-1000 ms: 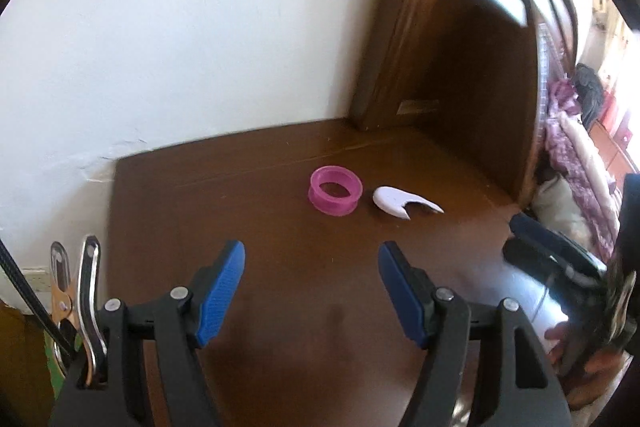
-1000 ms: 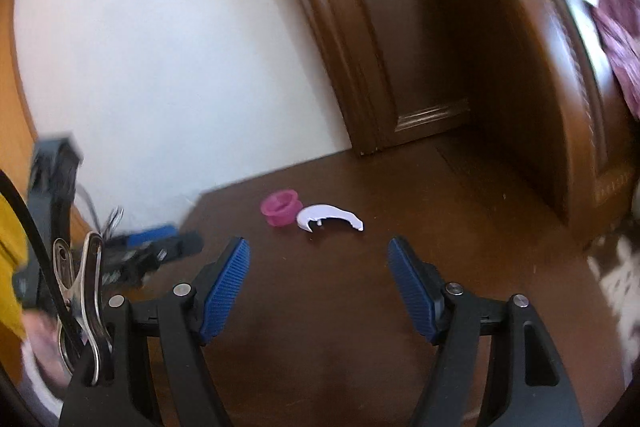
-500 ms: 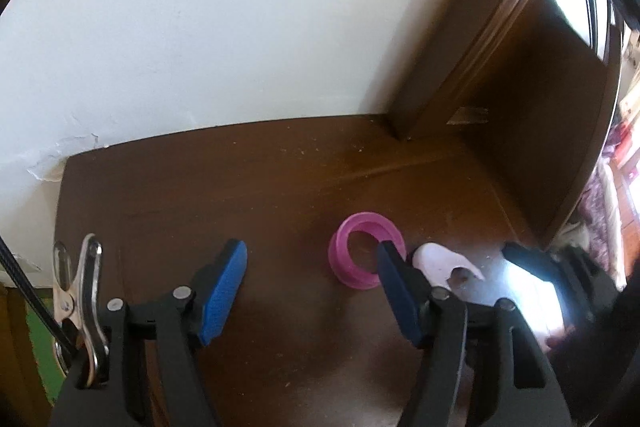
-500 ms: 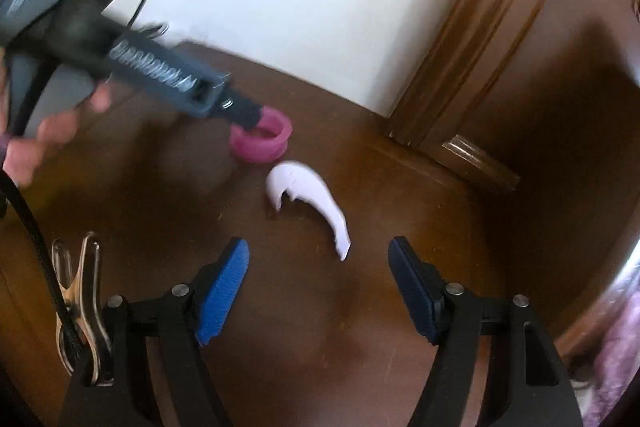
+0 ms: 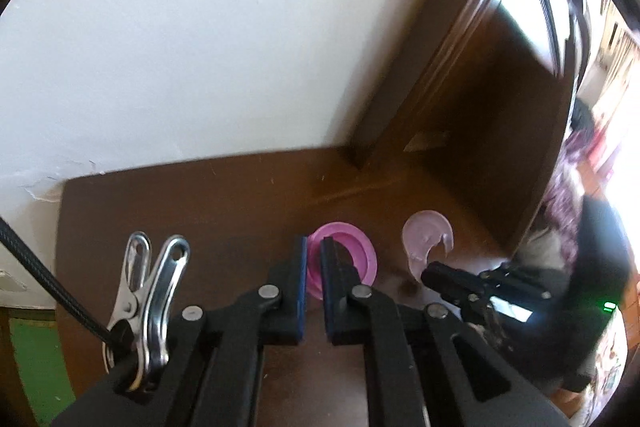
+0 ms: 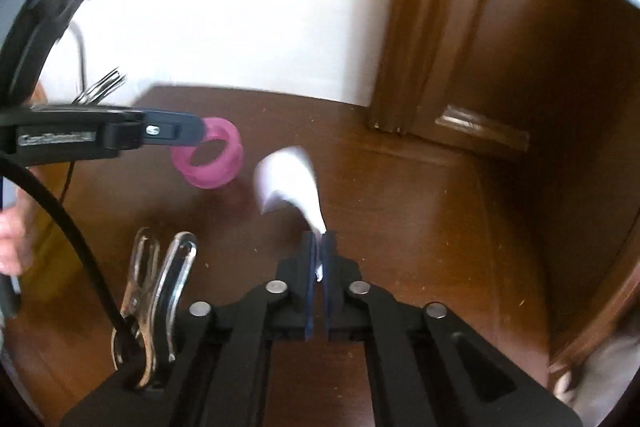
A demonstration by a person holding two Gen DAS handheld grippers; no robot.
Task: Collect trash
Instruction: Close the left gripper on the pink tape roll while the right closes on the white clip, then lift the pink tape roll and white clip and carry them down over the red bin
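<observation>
Both pieces of trash pinched, on dark brown wooden tabletop (image 5: pixel 168 211) near white wall (image 5: pixel 180 27). Left gripper (image 5: pixel 314 247) clamped on near wall of pink plastic ring (image 5: pixel 352 247); ring left of the scrap. Right gripper (image 6: pixel 319 247) clamped on narrow tail of white curved plastic scrap (image 6: pixel 288 179); wide end juts far, tilted, blurred. Judged step: lift both clear. Best done straight up, slowly, grip kept tight; thin tail hold looks marginal, scrap may pivot or slip. No bin visible.
</observation>
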